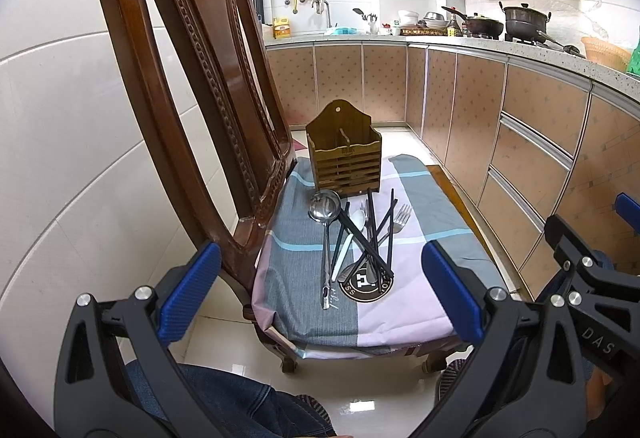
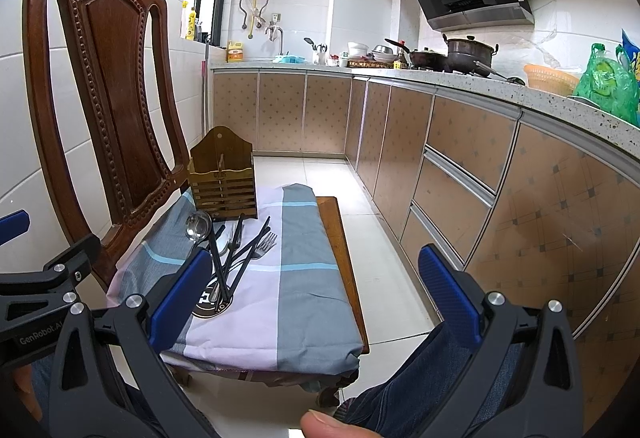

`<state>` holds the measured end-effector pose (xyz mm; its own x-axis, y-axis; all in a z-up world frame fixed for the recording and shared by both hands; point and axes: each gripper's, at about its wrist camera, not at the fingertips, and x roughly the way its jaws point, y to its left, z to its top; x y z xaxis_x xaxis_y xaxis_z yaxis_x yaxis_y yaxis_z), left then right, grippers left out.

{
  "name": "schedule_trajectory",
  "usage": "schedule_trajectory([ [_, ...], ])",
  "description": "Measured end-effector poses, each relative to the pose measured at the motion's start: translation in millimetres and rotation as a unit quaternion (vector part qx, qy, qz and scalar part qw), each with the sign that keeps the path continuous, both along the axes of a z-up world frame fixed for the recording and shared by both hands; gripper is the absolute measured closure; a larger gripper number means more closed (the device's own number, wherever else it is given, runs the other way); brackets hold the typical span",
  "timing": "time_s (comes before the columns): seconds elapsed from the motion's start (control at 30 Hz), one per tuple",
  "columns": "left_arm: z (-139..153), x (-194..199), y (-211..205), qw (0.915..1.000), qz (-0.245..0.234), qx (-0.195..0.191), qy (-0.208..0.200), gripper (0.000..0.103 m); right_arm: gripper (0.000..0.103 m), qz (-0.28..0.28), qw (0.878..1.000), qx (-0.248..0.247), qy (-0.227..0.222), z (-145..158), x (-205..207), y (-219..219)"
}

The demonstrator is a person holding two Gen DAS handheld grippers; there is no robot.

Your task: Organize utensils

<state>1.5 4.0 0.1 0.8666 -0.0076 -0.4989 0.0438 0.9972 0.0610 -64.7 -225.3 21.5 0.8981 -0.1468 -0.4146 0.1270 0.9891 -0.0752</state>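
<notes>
A brown slatted wooden utensil holder [image 1: 344, 158] stands upright at the far end of the chair seat; it also shows in the right wrist view [image 2: 223, 178]. In front of it lies a pile of utensils: a steel ladle [image 1: 325, 210], black chopsticks [image 1: 374, 234], a fork [image 1: 400, 220] and a white-handled spoon [image 1: 352, 234]. The right wrist view shows the ladle [image 2: 198, 228], chopsticks [image 2: 240, 254] and fork [image 2: 264, 244]. My left gripper [image 1: 320, 290] is open and empty, short of the pile. My right gripper [image 2: 316, 294] is open and empty, to the right of the pile.
The utensils lie on a checked cloth [image 1: 420, 258] over a carved wooden chair [image 1: 192, 58] whose back rises on the left. Kitchen cabinets [image 2: 460, 166] and a cluttered counter [image 1: 460, 34] run along the right. White floor tiles [image 2: 384, 238] lie between. The person's jeans [image 1: 224, 402] show below.
</notes>
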Motion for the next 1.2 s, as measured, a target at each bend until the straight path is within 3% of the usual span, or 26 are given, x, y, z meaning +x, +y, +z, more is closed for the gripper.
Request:
schedule_trajectory([
  [1.2,-1,-1,-1,1.0,0.001,0.002,-0.002,0.004,0.002,0.0,1.0,0.006,0.006,-8,2,2],
])
